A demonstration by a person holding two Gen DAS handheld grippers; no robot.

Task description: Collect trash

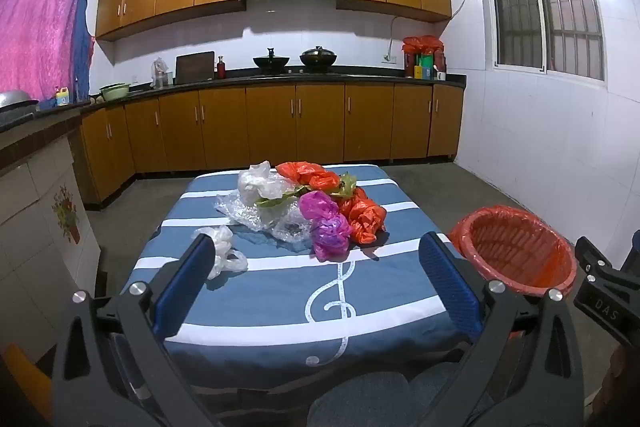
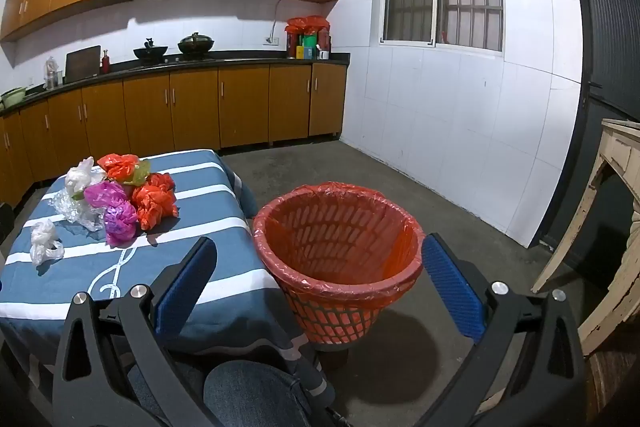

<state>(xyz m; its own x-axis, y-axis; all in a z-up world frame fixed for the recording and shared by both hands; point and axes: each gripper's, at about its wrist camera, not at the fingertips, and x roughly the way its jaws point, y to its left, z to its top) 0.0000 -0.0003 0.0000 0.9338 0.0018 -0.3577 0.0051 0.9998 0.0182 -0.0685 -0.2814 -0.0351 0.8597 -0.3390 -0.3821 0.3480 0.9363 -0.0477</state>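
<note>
crumpled white bag (image 1: 224,253), magenta, orange bags heaped behind

We see the trash heaped on the far half of the table (image 1: 280,291): two orange bags (image 1: 366,217), crumpled and knotted, two purple bags (image 1: 330,229) bunched just beside them, a green scrap (image 1: 348,183), a white bag (image 1: 254,181) and clear wrap (image 1: 272,219) spread flat beneath. A small white bag (image 1: 224,255) lies apart, nearer us. The bin (image 2: 340,251), an orange mesh basket with an orange liner, stands upright and empty beside the table.
</note>
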